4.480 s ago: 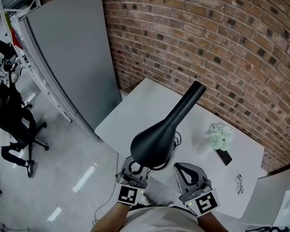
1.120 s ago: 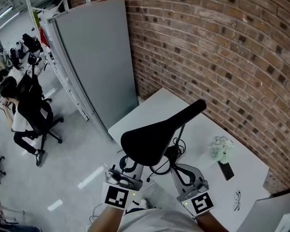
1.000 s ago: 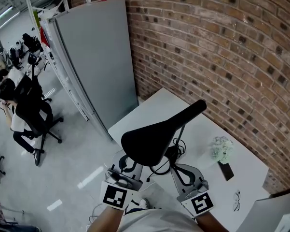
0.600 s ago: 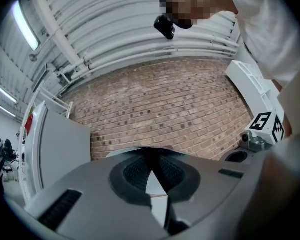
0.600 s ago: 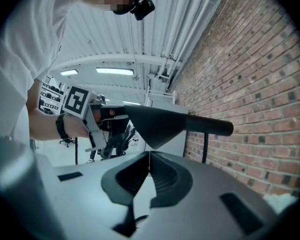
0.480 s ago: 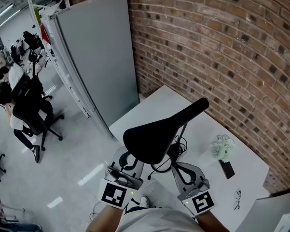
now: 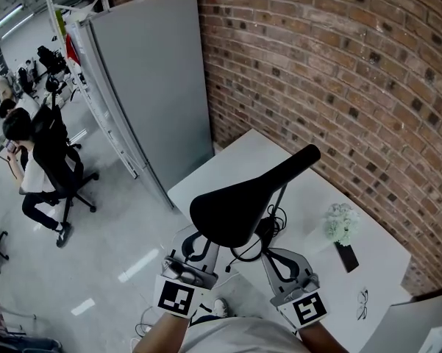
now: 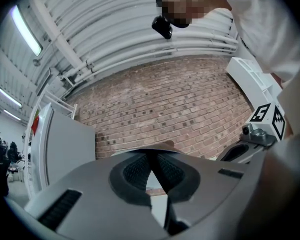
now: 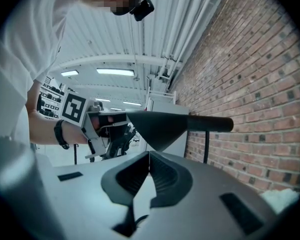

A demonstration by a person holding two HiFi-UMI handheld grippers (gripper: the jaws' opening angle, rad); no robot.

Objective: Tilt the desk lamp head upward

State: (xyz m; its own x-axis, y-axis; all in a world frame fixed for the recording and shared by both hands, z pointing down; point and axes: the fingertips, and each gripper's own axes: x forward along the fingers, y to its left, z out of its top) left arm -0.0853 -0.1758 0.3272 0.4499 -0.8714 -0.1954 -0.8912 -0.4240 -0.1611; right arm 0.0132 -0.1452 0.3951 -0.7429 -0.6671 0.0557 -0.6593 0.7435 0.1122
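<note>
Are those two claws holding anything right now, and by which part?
The left gripper seems to pinch the black lamp head by the rim of its wide end. The right gripper is shut on nothing.

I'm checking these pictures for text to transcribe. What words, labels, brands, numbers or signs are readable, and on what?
No readable words, brands or numbers in any view.
Left marker cube on the left gripper: black-and-white square pattern, no letters.
Right marker cube on the right gripper: same kind of pattern, no letters.
</note>
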